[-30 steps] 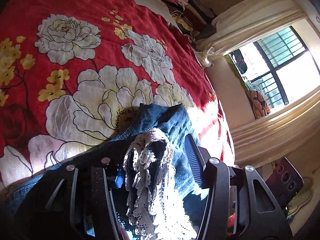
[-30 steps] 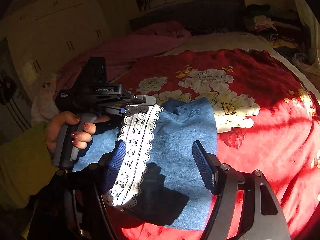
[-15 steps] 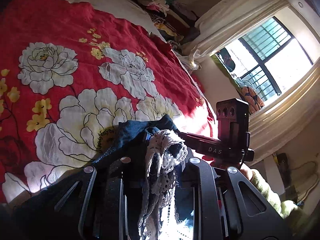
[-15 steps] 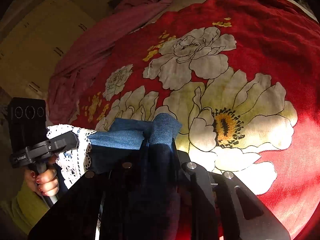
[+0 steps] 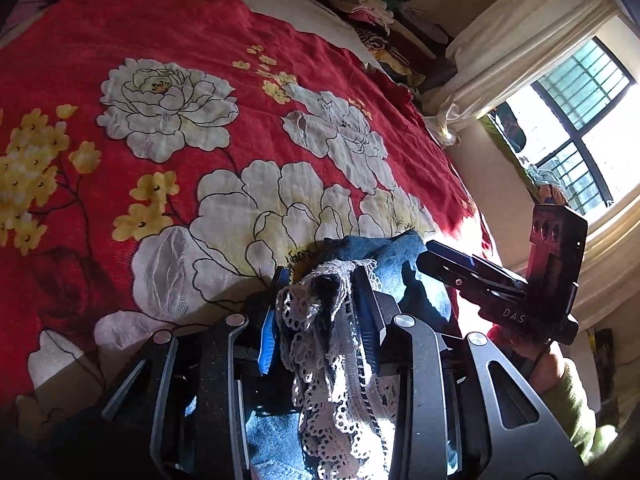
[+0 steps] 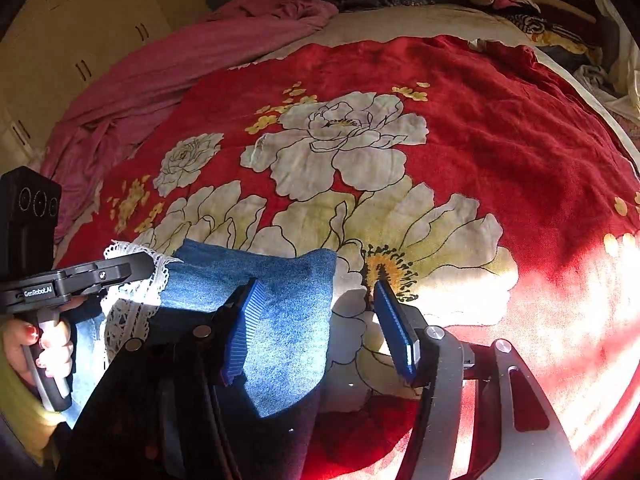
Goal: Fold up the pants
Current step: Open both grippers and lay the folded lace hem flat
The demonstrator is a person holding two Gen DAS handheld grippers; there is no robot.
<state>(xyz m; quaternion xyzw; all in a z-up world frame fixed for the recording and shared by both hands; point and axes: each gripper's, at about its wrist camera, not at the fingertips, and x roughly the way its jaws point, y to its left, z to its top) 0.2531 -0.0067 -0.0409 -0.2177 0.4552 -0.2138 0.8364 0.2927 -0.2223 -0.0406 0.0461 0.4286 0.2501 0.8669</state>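
Pants [image 6: 280,320] lie at the near edge of the bedspread [image 6: 500,140]; its far side is clear. Left gripper [image 5: 320,312], just loosened, pinches lace hem [image 5: 340,360]; right gripper [image 6: 316,320], just opened, spread over denim.

White letters "DAS" stand on the black body of the right gripper [image 5: 500,296], seen from the left wrist view. From the right wrist view, a small white label reading "GenRobot.AI" sits on the side of the black left gripper [image 6: 38,292], just above its handle. No other writing can be read in either view.
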